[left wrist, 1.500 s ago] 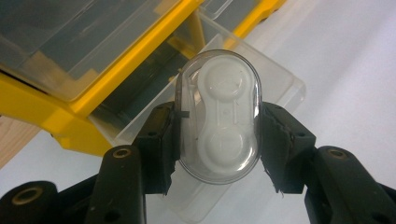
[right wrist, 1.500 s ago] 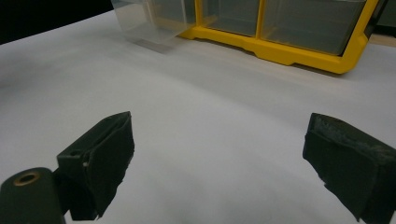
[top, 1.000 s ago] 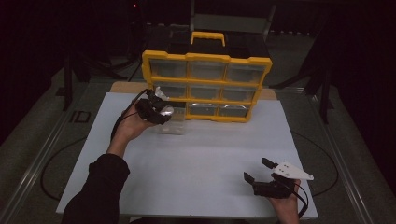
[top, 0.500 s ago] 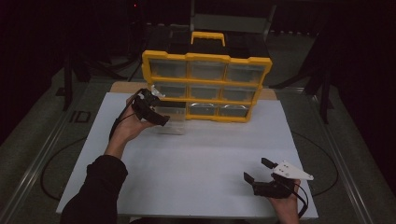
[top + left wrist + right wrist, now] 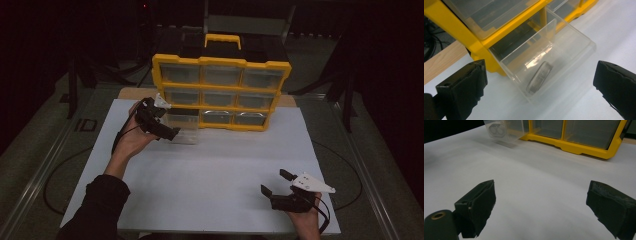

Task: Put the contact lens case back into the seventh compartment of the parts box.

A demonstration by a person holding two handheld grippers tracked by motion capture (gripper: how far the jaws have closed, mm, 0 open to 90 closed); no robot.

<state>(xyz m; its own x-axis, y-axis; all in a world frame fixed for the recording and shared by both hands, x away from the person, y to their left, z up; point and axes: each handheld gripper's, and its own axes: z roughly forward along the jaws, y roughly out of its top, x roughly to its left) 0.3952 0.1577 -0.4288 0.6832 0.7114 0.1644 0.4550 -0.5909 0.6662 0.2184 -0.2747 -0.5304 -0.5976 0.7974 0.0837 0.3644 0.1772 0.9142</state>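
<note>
Since a second ago the left claw (image 5: 172,134) has drawn back a little from the clear drawer (image 5: 181,125), toward the person's side of the counter (image 5: 210,175), and its jaws have just been opening, with nothing between them now. A second ago they were shut at the drawer's front; now they stand as wide as they go, and in the left gripper view the two black pads sit well apart on either side of the drawer (image 5: 544,60) without touching it.

That reads to me as a release: the drawer has been pulled out of the bottom-left slot of the yellow organizer (image 5: 220,92) and let go. It rests on the counter, still partly in its slot, with a small flat clear piece (image 5: 539,77) lying on its floor near the front wall. I judge the pulling step done; whatever comes next would be reaching in for that piece or pushing the drawer home.

Over at the near right edge, the right claw (image 5: 275,184) hangs low over bare counter, jaws spread wide, holding nothing and touching nothing.
</note>
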